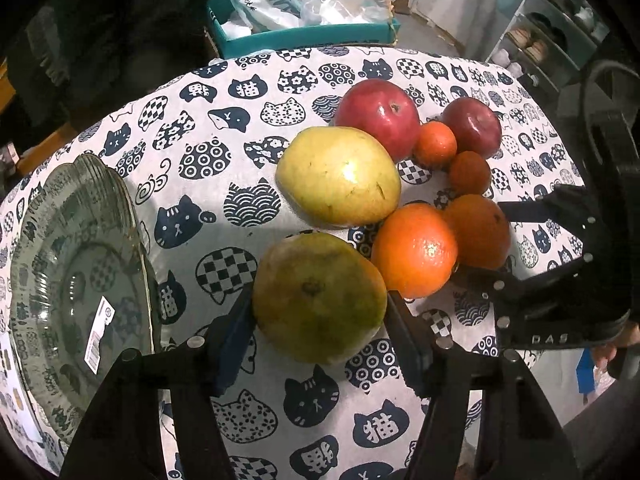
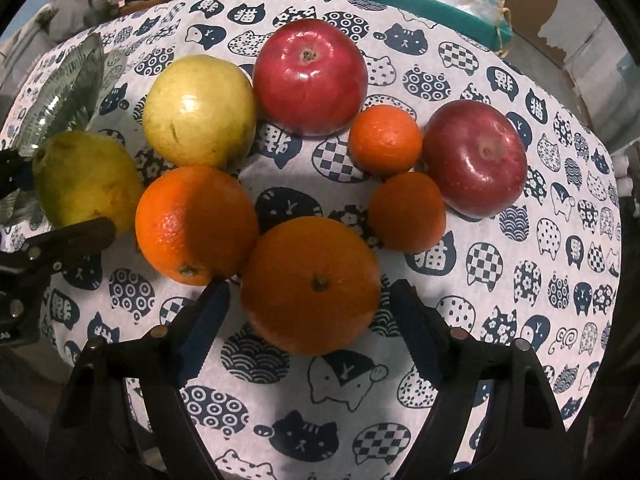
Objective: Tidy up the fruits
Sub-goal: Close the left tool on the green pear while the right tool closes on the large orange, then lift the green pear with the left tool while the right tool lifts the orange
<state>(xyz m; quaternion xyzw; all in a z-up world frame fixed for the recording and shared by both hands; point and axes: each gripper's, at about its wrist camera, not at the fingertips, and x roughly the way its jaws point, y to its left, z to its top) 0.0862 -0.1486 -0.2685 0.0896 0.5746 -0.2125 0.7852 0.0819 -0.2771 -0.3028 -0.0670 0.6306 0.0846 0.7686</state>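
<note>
Green-yellow pear (image 1: 320, 300) on tabletop (image 1: 256, 92), near edge of fruit cluster; left gripper (image 1: 320, 332) clamped on it, fingers (image 1: 236, 332) pressing both sides. Glass plate (image 1: 76, 280) left of it. Second pear (image 1: 340, 176) just beyond. Big orange (image 2: 310, 286) between wide-spread fingers (image 2: 204, 320) of right gripper (image 2: 310, 320), pads not touching. Another orange (image 2: 196, 224) touching at left. Two small tangerines, two red apples farther back. Teal box (image 1: 304, 34) past tabletop.

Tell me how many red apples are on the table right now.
2. The larger red apple sits at the far middle of the fruit cluster; the darker red apple is at its right edge. None seems hidden.
</note>
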